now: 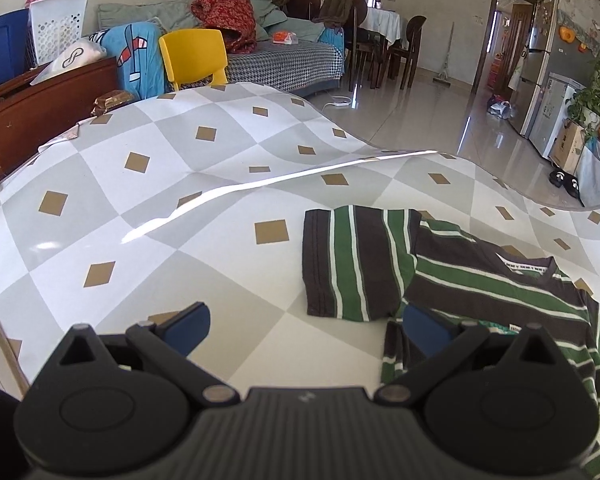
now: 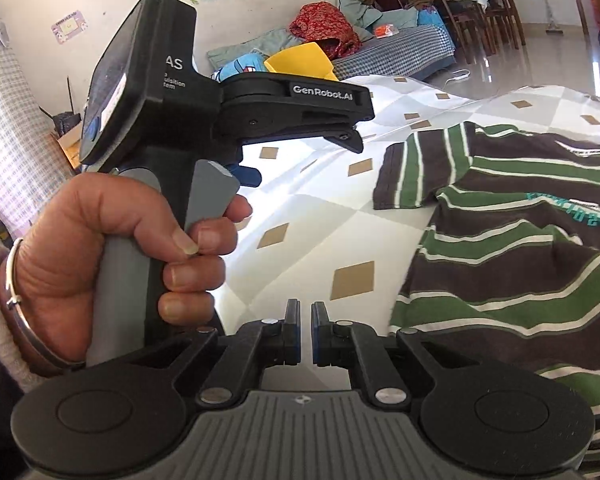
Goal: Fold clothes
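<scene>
Our right gripper (image 2: 305,330) has its blue pads drawn almost together with nothing between them, hovering over bare tablecloth just beside the striped shirt (image 2: 512,240). Our left gripper (image 1: 306,326) has its blue pads spread wide and empty, the right-hand pad (image 1: 424,330) just over the shirt's near edge, and the left hand (image 2: 112,256) wraps the gripper's grey handle. The green, brown and white shirt lies on the diamond-patterned tablecloth (image 1: 148,216), one sleeve (image 1: 352,260) spread flat, with a yellow chair (image 1: 194,58) beyond the table.
</scene>
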Demonstrator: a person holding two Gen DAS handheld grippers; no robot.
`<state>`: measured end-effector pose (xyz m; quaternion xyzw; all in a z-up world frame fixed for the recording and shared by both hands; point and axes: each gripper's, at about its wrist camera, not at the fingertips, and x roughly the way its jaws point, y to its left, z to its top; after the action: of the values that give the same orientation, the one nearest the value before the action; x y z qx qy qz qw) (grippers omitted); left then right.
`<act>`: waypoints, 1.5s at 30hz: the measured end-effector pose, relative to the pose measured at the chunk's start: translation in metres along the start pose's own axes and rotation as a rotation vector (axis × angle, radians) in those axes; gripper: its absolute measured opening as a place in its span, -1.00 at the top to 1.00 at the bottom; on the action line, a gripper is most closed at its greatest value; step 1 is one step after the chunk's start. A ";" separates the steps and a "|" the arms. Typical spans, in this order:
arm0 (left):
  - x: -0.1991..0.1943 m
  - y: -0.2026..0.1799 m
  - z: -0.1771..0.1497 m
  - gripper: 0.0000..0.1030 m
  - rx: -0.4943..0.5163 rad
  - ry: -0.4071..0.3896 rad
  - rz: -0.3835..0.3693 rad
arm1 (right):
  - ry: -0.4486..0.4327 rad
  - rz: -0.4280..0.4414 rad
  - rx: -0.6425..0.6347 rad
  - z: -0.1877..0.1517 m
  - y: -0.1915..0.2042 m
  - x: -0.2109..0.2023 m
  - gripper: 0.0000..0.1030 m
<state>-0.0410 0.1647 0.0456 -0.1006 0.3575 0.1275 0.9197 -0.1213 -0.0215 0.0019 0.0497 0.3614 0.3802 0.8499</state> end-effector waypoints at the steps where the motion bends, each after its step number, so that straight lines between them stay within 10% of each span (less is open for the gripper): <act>1: 0.001 -0.001 -0.001 -1.00 0.002 0.007 -0.006 | 0.004 -0.029 0.009 0.000 -0.005 -0.002 0.84; 45: 0.052 -0.128 -0.078 -1.00 0.400 0.147 -0.245 | 0.036 -0.635 0.342 0.048 -0.249 -0.071 0.37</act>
<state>-0.0142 0.0309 -0.0344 0.0317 0.4266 -0.0660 0.9015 0.0305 -0.2365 -0.0111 0.0699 0.4320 0.0321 0.8986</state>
